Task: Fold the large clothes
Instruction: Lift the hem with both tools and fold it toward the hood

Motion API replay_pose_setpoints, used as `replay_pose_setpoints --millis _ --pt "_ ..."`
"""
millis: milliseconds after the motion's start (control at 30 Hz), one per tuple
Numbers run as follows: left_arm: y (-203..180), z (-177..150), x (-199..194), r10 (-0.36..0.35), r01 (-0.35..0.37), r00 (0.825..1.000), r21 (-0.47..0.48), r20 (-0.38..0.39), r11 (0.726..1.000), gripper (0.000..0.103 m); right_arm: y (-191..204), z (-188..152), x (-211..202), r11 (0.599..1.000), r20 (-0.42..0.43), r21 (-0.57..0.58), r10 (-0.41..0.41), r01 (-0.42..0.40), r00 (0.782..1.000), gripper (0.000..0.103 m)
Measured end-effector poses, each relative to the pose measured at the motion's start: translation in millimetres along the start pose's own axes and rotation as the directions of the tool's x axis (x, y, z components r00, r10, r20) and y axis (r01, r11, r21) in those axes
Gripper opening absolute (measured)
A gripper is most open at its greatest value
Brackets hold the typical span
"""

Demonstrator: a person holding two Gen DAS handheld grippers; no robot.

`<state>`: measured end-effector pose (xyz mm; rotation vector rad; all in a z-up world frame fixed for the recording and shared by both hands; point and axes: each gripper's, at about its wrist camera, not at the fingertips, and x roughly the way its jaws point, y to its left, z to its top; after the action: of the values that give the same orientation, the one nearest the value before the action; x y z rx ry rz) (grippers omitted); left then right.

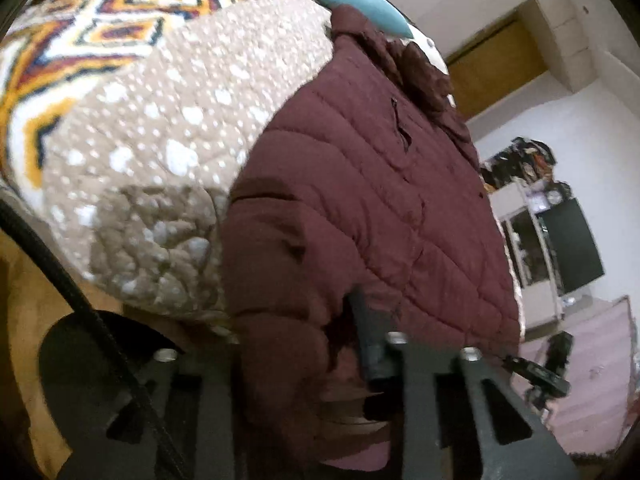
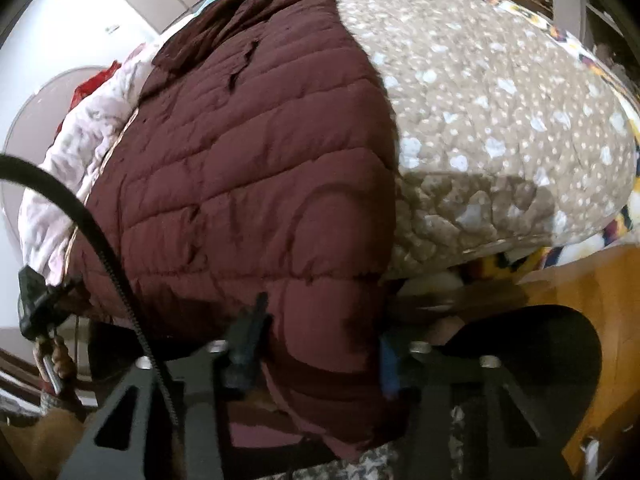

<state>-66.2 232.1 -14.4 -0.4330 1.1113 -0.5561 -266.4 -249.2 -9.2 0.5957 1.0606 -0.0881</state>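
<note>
**Two grips on the jacket's near hem, ready for the fold**

A maroon quilted puffer jacket lies spread on the bed, over a beige spotted quilt, its near hem hanging over the bed's edge toward the grippers and its collar at the far end near a teal pillow.

The left gripper is pressed nearly together on the hem; only one finger shows clearly, the padding bulging over the other. The right gripper pinches a thick roll of the same hem, its fingers dug into the fabric on either side.

To do this step well, both grips should hold through every layer, since slippery padded fabric tends to slide out of a shallow pinch. The person would probably do best to lift both hands together, keeping the hem taut and level between them, and carry it toward the collar so the fold lands square. Uneven lifting would likely skew the crease, and the jacket may drag the quilt.
</note>
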Motion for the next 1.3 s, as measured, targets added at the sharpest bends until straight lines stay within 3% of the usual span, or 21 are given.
replay_pose_setpoints --millis 33,100,367,533,700,800,967,1100,1300 --pt "-2.8 0.7 -4.4 0.013 -0.013 1.000 0.003 0.006 1.000 0.019 0.9 1.0 -3.9 1.000 -0.002 0.001 0.015 -0.015 1.000 0.029" --pt "-12.2 2.8 -16.0 0.028 -0.028 0.999 0.014 0.028 1.000 0.018 5.9 4.6 -20.8 0.999 0.008 -0.012 0.049 -0.049 0.999 0.025" --pt "-69.4 34.1 -84.4 -0.044 0.032 0.983 0.066 0.179 0.997 0.016 54.2 44.2 -107.9 0.973 0.122 -0.134 0.207 -0.190 0.971 0.023" --pt "-114.9 87.7 -108.4 -0.067 0.032 0.964 0.138 0.256 0.990 0.016 73.7 93.2 -143.0 0.956 0.206 -0.157 0.278 -0.249 0.938 0.023" --pt "-158.5 161.7 -111.7 -0.034 -0.030 0.943 0.189 0.330 0.982 0.016 95.8 153.0 -166.5 0.959 0.300 -0.166 0.271 -0.230 0.915 0.023" --pt "-181.1 223.9 -101.7 -0.018 -0.043 0.939 0.170 0.343 0.985 0.016 101.0 206.5 -173.6 0.962 0.343 -0.142 0.269 -0.233 0.900 0.023" --pt "-219.1 324.7 -71.8 0.070 -0.131 0.922 0.139 0.380 0.982 0.016 114.8 309.6 -163.7 0.970 0.387 -0.097 0.243 -0.222 0.890 0.023" --pt "-233.2 397.8 -23.9 0.138 -0.188 0.914 0.097 0.382 0.977 0.016 113.7 393.3 -131.9 0.980 0.393 -0.037 0.196 -0.197 0.899 0.023" --pt "-222.4 468.8 72.4 0.280 -0.320 0.899 0.069 0.337 0.945 0.017 82.6 476.9 -53.5 0.986 0.354 0.063 0.123 -0.155 0.927 0.023"
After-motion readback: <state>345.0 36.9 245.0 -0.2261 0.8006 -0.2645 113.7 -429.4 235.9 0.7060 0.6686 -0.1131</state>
